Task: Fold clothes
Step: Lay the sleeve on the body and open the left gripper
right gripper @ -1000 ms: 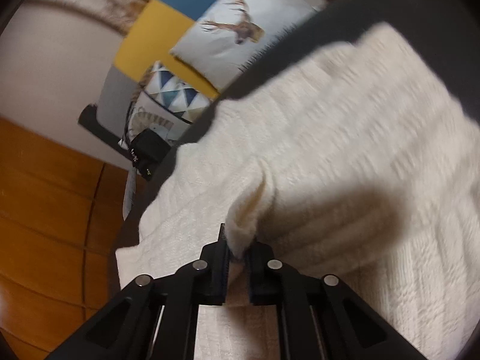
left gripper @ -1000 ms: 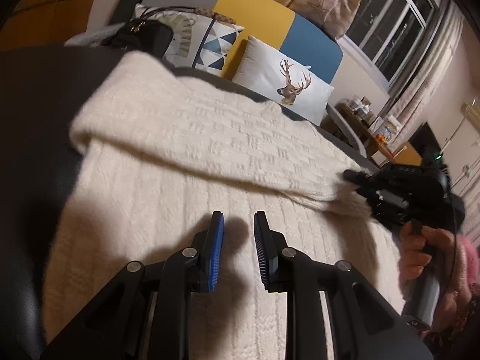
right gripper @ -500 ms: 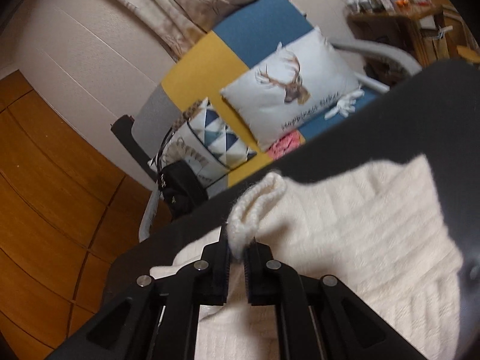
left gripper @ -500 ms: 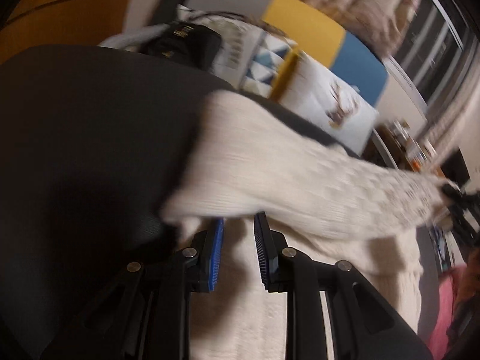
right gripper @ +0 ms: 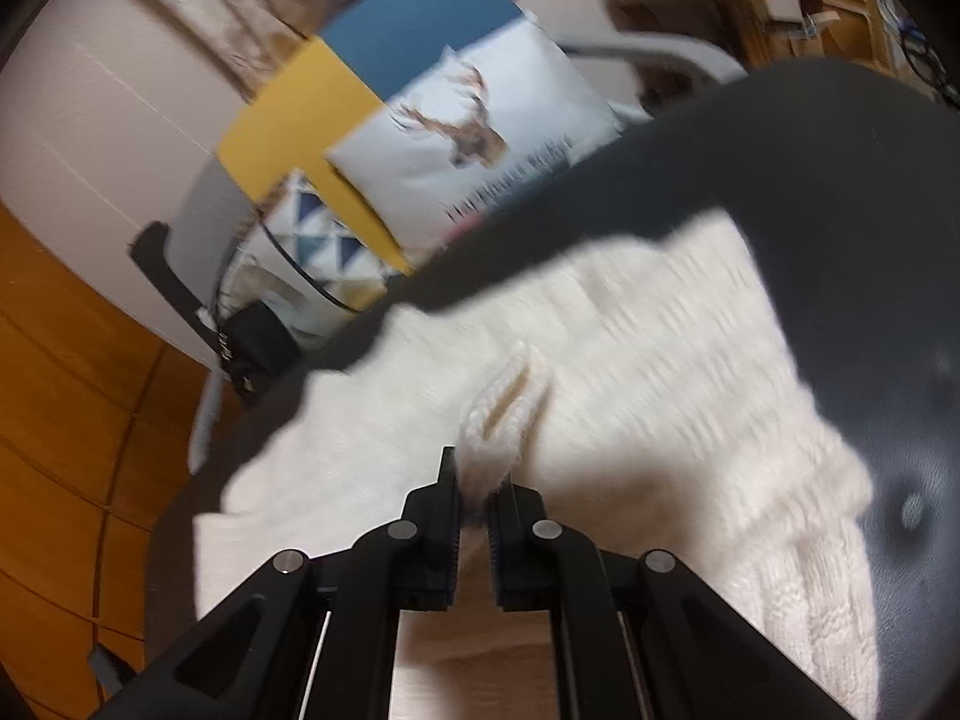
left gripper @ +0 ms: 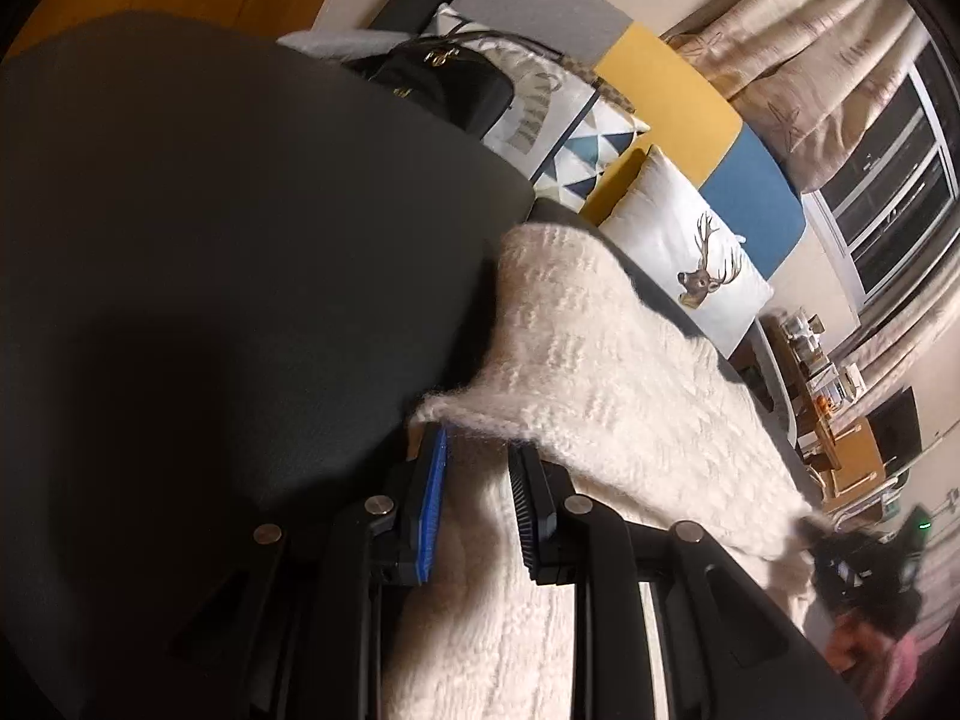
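Sweater [left gripper: 606, 372] edge folded further across, dark tabletop [left gripper: 210, 240] bared.

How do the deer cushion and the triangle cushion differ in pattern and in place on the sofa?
The deer cushion is white with one brown deer head; the triangle cushion bears blue and dark triangles. In the left wrist view the deer cushion stands before the sofa's blue panel and shows whole, while the triangle cushion sits nearer the black bag, partly hidden behind another cushion. Both lean against the sofa back, beyond the white sweater.
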Demonstrator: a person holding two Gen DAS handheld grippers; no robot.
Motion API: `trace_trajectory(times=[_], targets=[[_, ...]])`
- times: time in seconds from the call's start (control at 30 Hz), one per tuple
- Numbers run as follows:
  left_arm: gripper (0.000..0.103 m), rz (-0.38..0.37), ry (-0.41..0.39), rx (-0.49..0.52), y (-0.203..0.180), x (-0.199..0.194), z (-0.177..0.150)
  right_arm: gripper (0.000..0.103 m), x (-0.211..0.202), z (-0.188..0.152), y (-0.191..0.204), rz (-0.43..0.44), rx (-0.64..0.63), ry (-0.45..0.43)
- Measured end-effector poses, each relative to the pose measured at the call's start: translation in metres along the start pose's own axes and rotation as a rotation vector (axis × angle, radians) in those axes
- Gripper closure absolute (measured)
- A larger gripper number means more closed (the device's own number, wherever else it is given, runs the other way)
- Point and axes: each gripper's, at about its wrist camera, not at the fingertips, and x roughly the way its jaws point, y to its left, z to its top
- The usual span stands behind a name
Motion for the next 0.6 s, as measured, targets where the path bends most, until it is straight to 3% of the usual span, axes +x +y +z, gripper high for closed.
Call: trace_trajectory(times=[0.1,0.2,0.3,0.43,0.5,0.6], targets=[[0.080,0.013,0.016,0.020,-0.006,-0.018,-0.012,0.086,0.004,-0.007,-0.016,0.007,0.010,0.036],[0.080,-0.013,-0.037,0.065,-0.018,-0.040,-0.021,0.083,-0.024,-0.011,-0.021,-0.111,0.020,-0.085],[0.080,-0.054,-0.090,0.128,-0.044,-0.050,-0.015,0.082,-0.046,-0.014,-0.006,-0.035,-0.065,-0.167],[0.080,-0.086,-0.085,0.212,-0.088,-0.032,0.002,0.085,-0.036,-0.020,0.034,0.003,-0.326,-0.100],[0.080,-0.121,-0.061,0.249,-0.110,-0.015,0.011,0.085,-0.024,-0.024,0.048,-0.054,-0.425,-0.066],[0.080,-0.082,0.024,0.266,-0.119,0.022,0.025,0.085,-0.004,-0.026,0.046,-0.178,-0.468,-0.019]])
